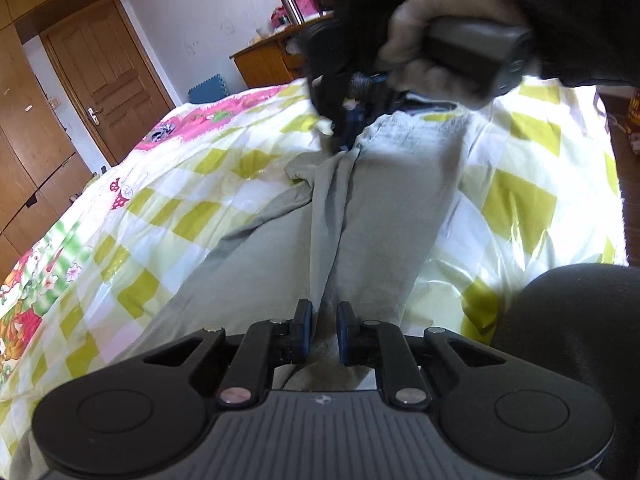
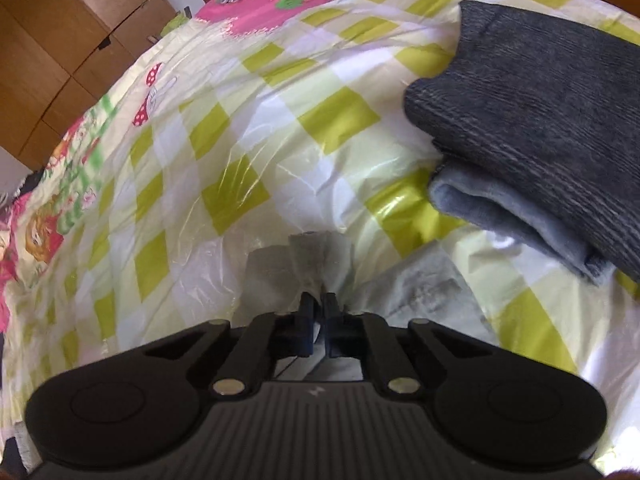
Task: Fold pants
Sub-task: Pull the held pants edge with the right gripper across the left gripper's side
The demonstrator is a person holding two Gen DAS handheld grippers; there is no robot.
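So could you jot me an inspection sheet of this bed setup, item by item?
Surface: bed with a green-checked cover under clear plastic.
Job's things: grey pants laid lengthwise, legs side by side.
Clutter: folded dark clothes stacked on the bed.
Grippers: left gripper closed on a ridge of pants fabric; right gripper pinching the far end; a gloved hand holds it.
Cables: nothing seen.
Surroundings: wooden door, wardrobe, cluttered desk.

The left gripper (image 1: 324,312) is pointed downward, its jaws closed narrowly on grey fabric. The right gripper (image 2: 319,304) is tilted steeply down, its jaws pinched nearly together on cloth, and is held by a gloved hand (image 1: 432,40).
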